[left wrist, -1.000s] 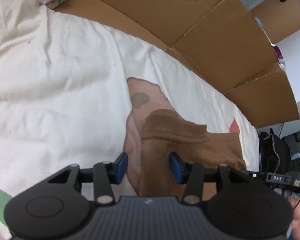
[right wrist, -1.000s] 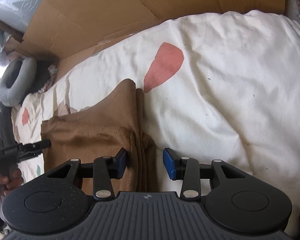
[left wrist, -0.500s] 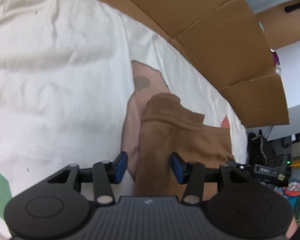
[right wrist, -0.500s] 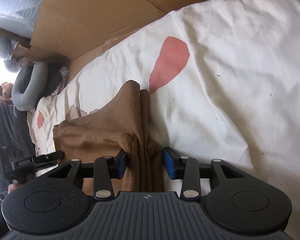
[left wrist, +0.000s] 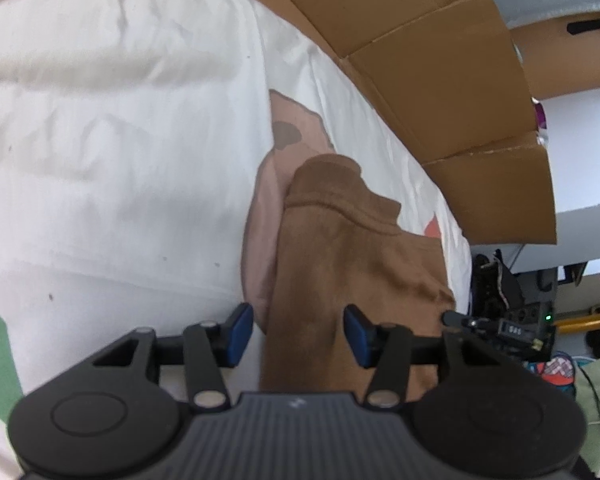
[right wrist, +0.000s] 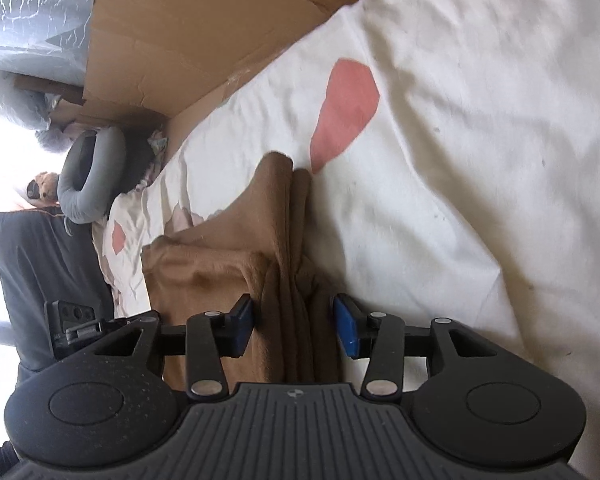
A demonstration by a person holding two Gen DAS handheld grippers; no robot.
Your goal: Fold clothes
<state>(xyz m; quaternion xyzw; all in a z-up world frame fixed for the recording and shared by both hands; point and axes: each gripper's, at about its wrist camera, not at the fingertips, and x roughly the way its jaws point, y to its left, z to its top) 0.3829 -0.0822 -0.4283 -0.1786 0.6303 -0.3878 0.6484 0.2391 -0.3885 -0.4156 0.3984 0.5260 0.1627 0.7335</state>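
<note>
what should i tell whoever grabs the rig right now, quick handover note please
Left gripper: jaws have just been opening, a fold of the brown garment runs between them, pads not pressing on it.
Right gripper: jaws have just been opening, the bunched edge of the same garment sits between them; the left pad is beside the cloth, the right pad is clear of it.
The garment lies on the white bedsheet, in front of the cardboard.
Done: garment doubled over in layers.
Left: probably let go, smooth it flat, and check whether another fold is needed.
</note>
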